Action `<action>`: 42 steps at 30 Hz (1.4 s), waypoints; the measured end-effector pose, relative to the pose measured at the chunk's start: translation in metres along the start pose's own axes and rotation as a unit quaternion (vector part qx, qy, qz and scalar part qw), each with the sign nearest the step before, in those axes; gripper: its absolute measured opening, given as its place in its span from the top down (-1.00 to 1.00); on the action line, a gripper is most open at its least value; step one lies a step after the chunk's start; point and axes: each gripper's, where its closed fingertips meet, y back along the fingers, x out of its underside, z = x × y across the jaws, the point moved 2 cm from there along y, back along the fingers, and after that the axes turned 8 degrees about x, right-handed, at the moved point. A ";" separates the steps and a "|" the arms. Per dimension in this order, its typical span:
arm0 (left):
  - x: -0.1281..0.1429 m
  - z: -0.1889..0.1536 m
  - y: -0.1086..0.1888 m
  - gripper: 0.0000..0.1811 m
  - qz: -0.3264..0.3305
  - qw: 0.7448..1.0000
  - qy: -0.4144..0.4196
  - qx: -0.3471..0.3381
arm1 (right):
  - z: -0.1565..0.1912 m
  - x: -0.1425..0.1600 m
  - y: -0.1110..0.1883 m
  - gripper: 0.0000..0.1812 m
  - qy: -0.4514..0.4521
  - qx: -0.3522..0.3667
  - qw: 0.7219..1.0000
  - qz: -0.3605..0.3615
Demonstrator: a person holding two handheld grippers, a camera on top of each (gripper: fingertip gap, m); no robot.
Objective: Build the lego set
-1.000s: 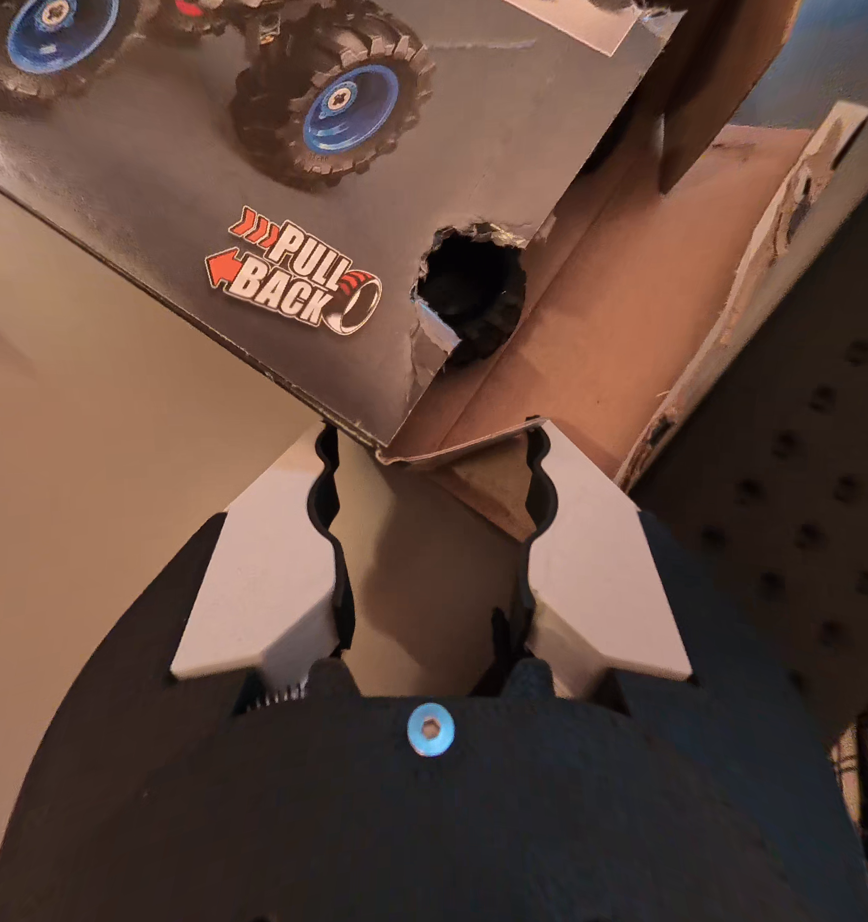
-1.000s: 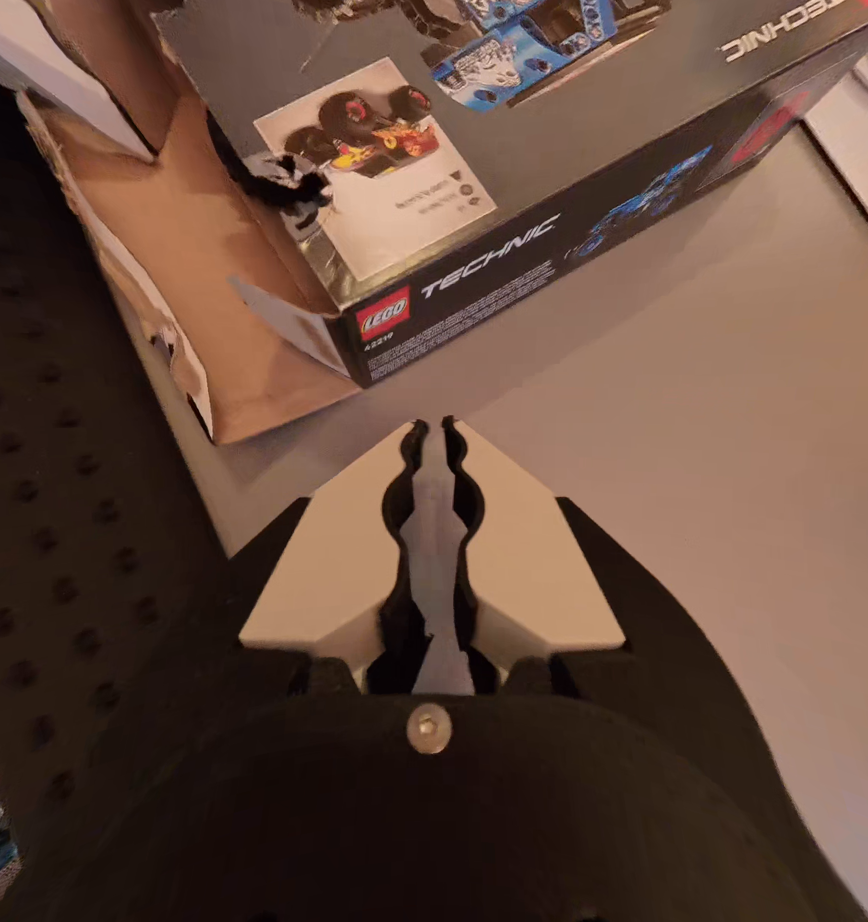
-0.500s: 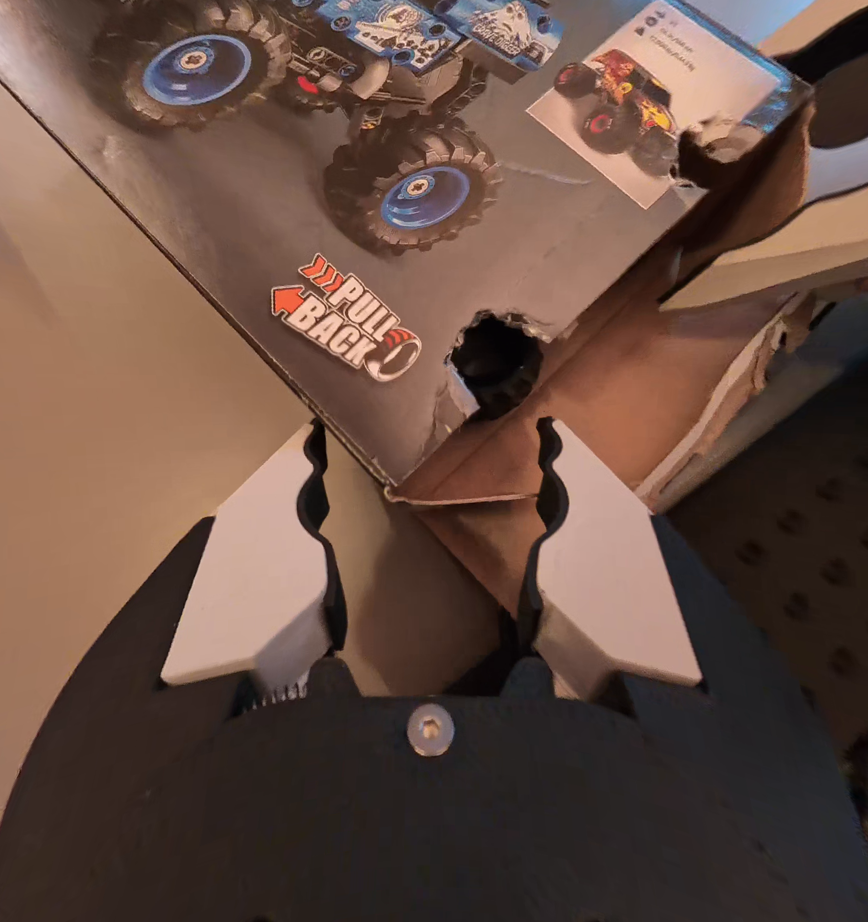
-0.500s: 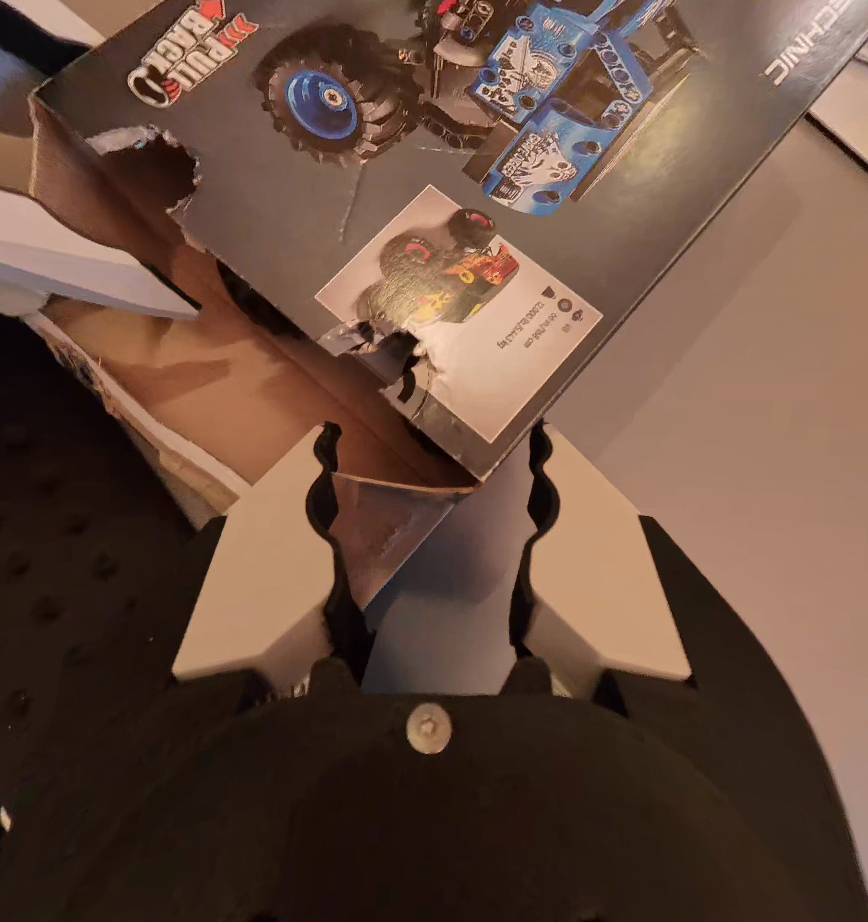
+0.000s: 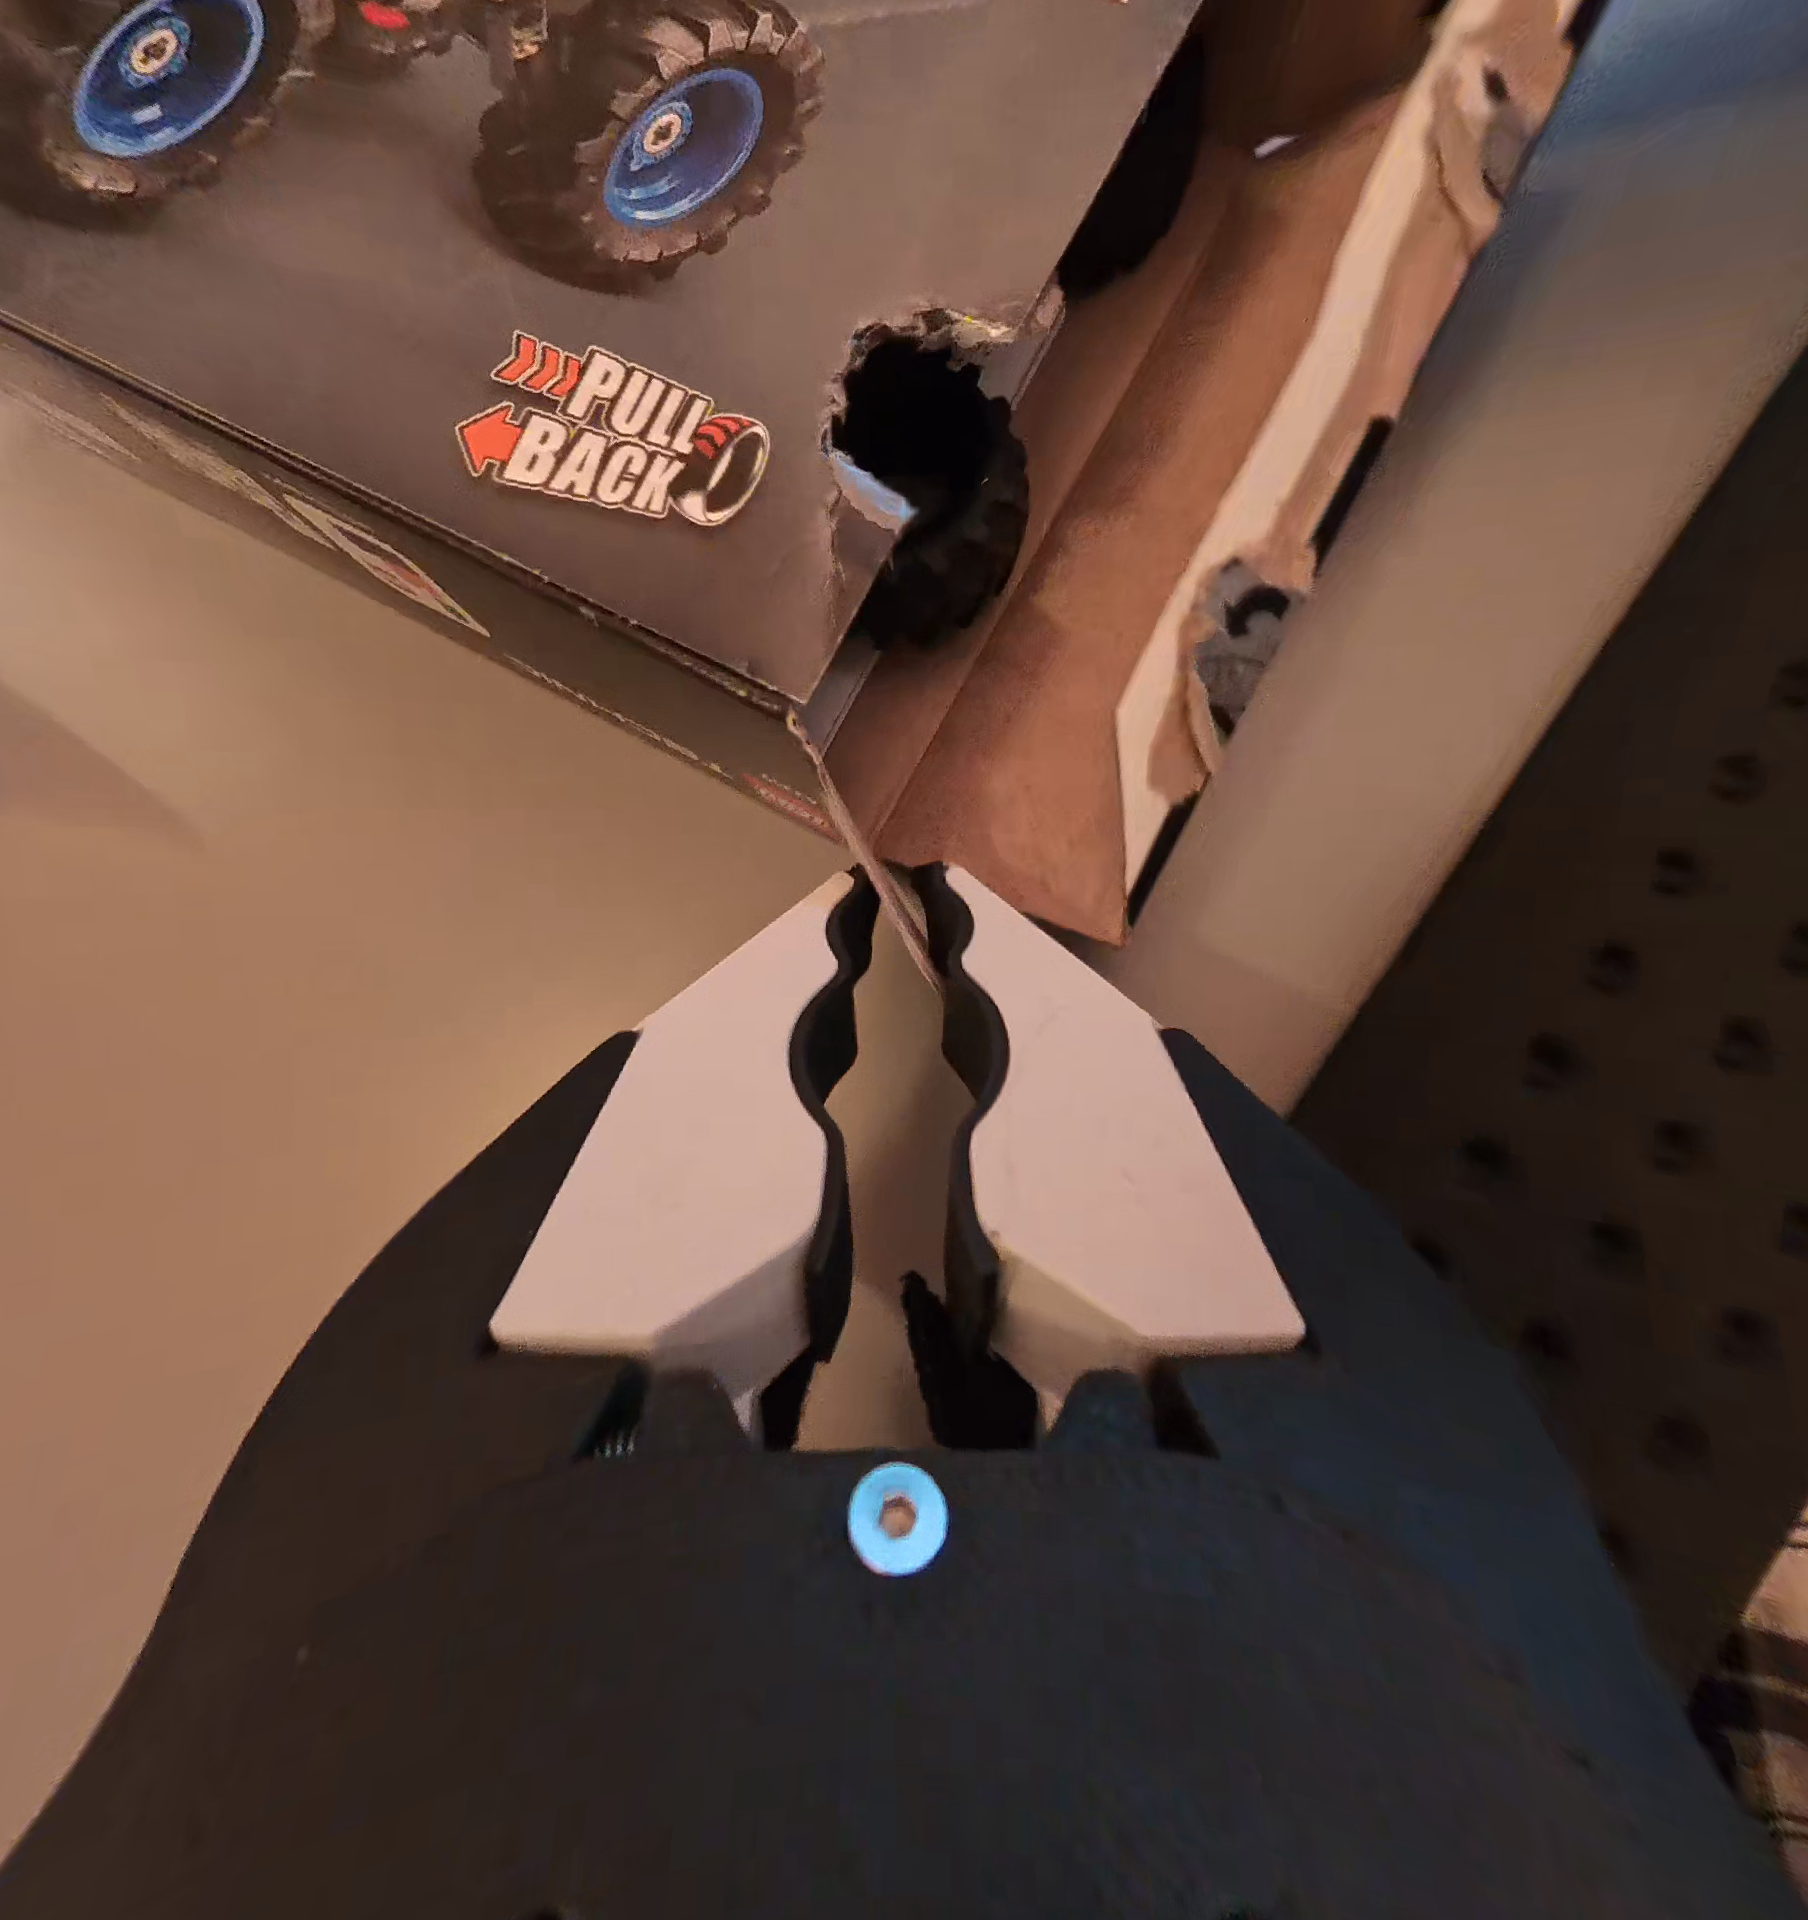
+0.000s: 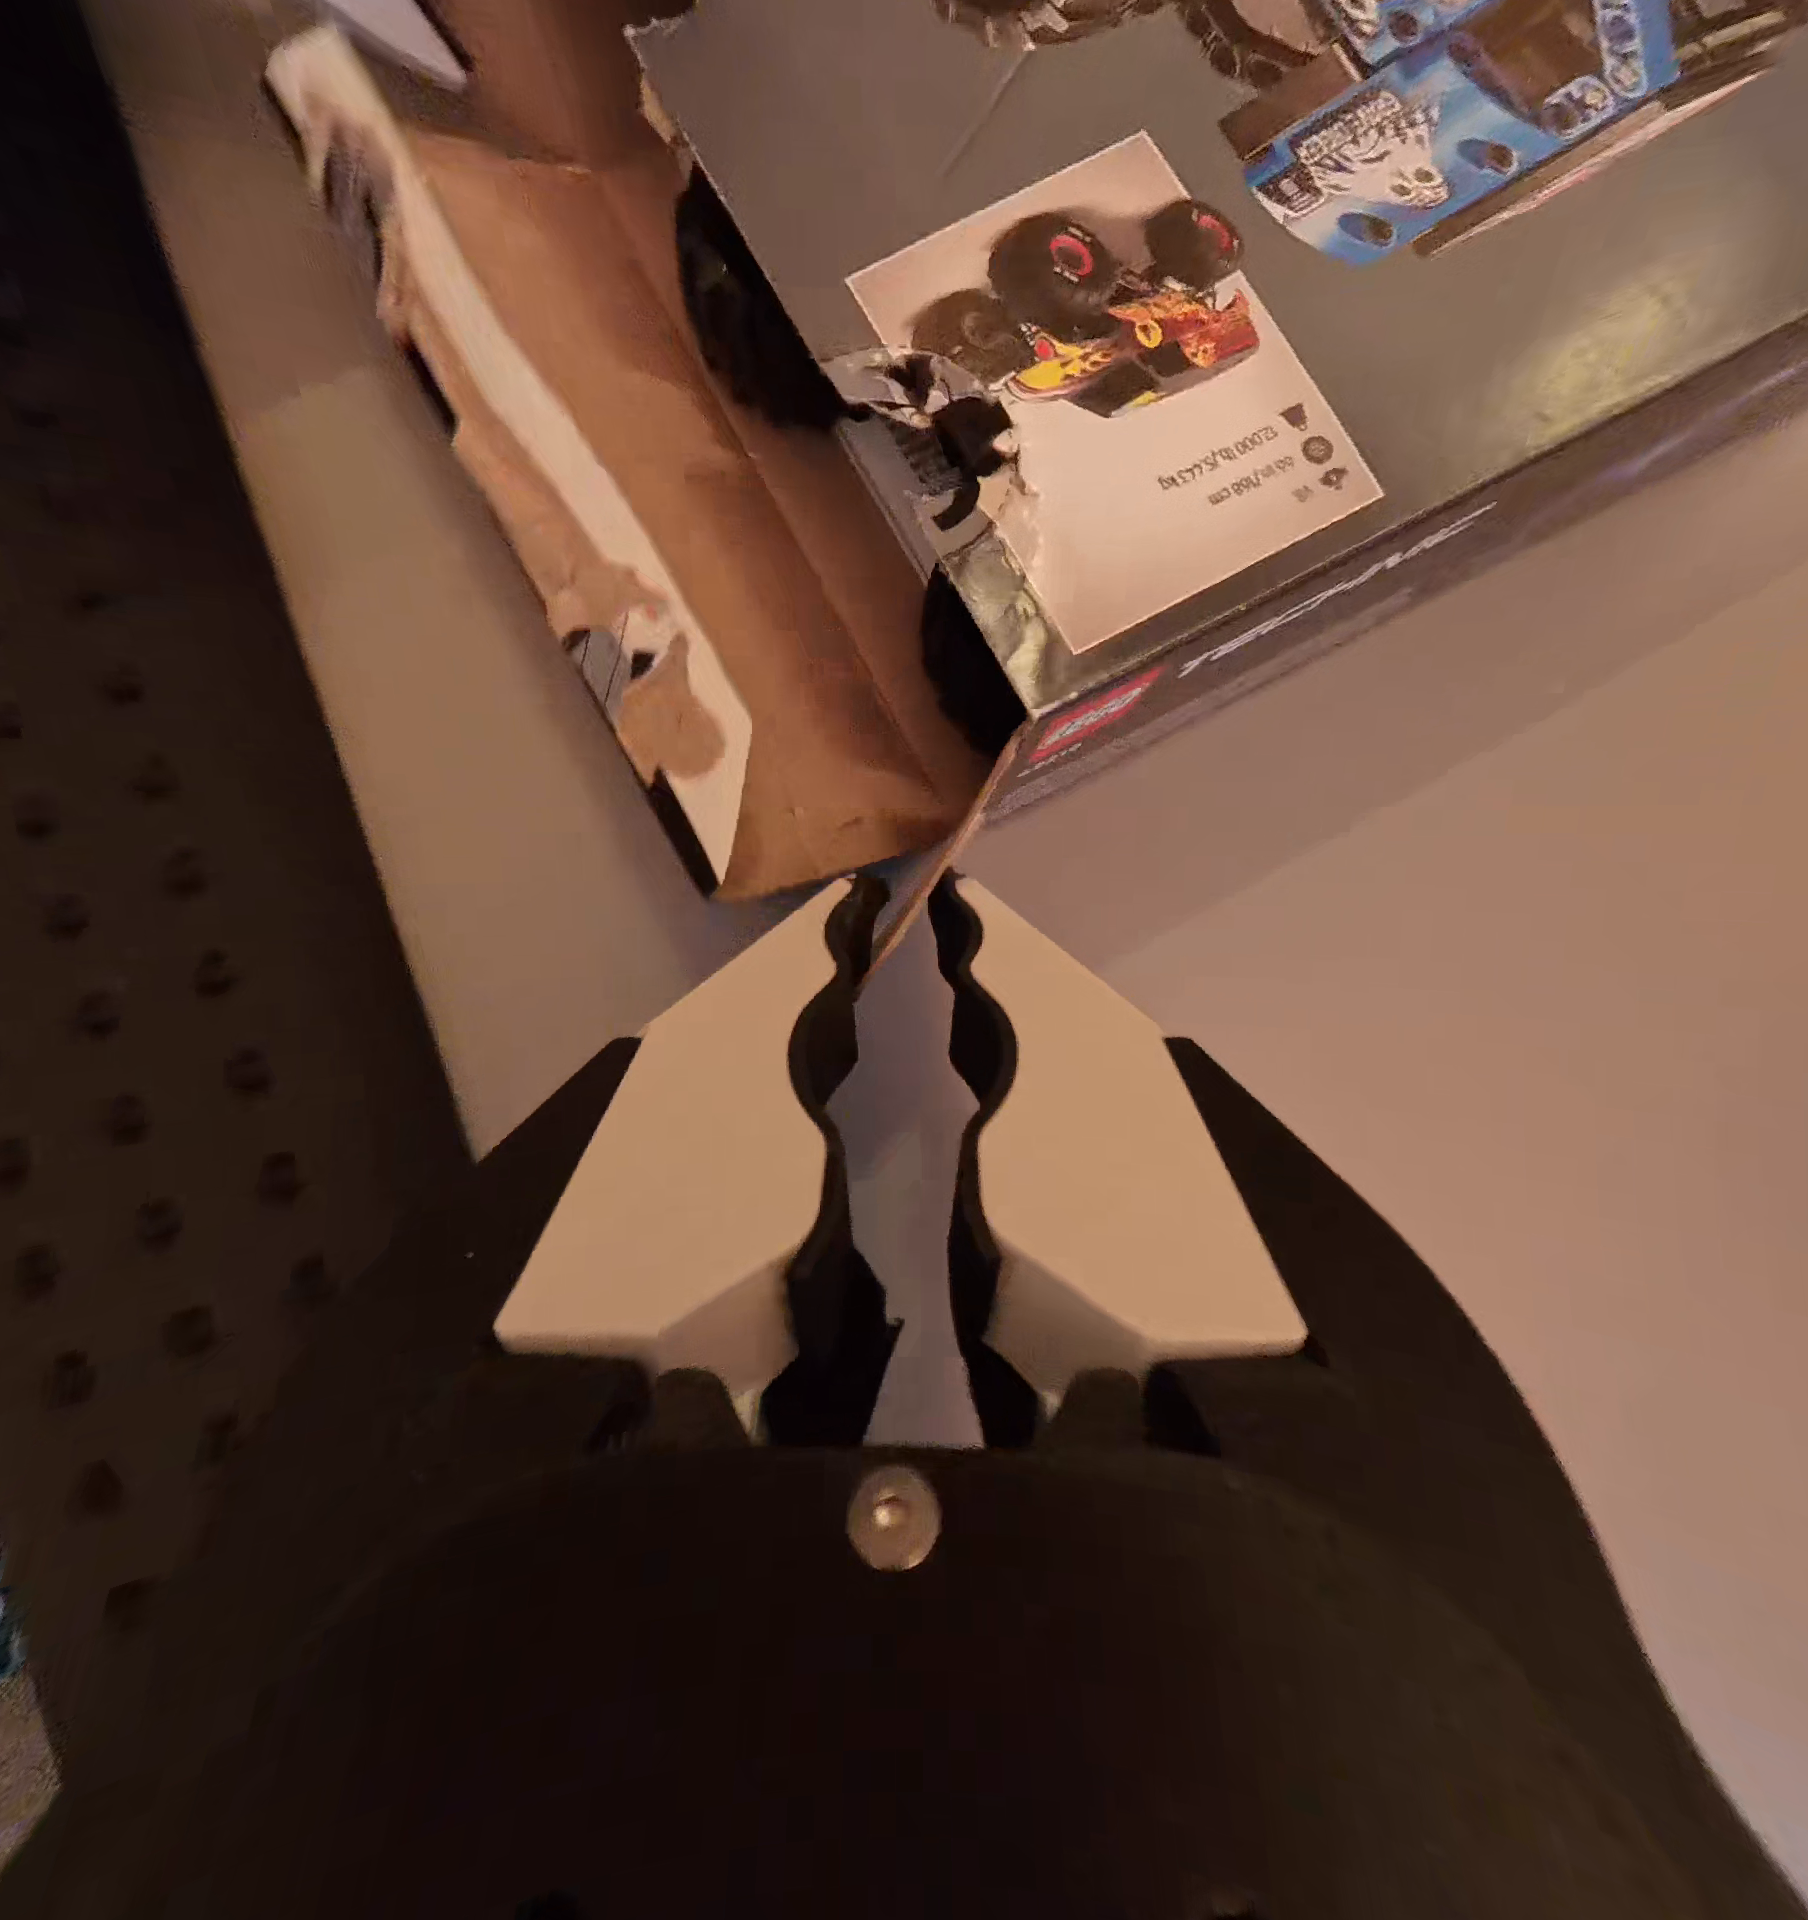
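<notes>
Left wrist view: the left gripper [image 5: 900,894] is clamped on a thin side flap [image 5: 884,894] of the dark printed cardboard box [image 5: 380,343], which lies on the beige table [image 5: 256,935]. Right wrist view: the right gripper [image 6: 898,902] pinches the opposite brown flap [image 6: 926,883] of this box [image 6: 1502,312]; a black tyre [image 5: 967,540] sits in the open end.

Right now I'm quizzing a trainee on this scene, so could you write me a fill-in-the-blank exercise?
The left tongs and right tongs each pinch a cardboard ____ of the box.
A black ____ shows through the torn hole in the box top.
The printed truck has wheel rims coloured ____.
Missing: flap; tyre; blue.
</notes>
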 end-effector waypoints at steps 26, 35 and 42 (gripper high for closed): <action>-0.012 0.071 -0.028 0.16 0.177 0.967 -0.163 0.085 | -0.024 -0.009 -0.028 0.70 0.259 -0.103 0.956 0.089; -0.015 0.061 -0.007 0.14 0.141 0.983 -0.086 0.083 | -0.032 -0.011 -0.019 0.47 0.181 -0.064 0.976 0.105; -0.023 0.035 0.037 0.36 0.004 0.998 0.038 -0.050 | -0.013 -0.027 0.038 0.65 0.025 0.057 0.998 0.030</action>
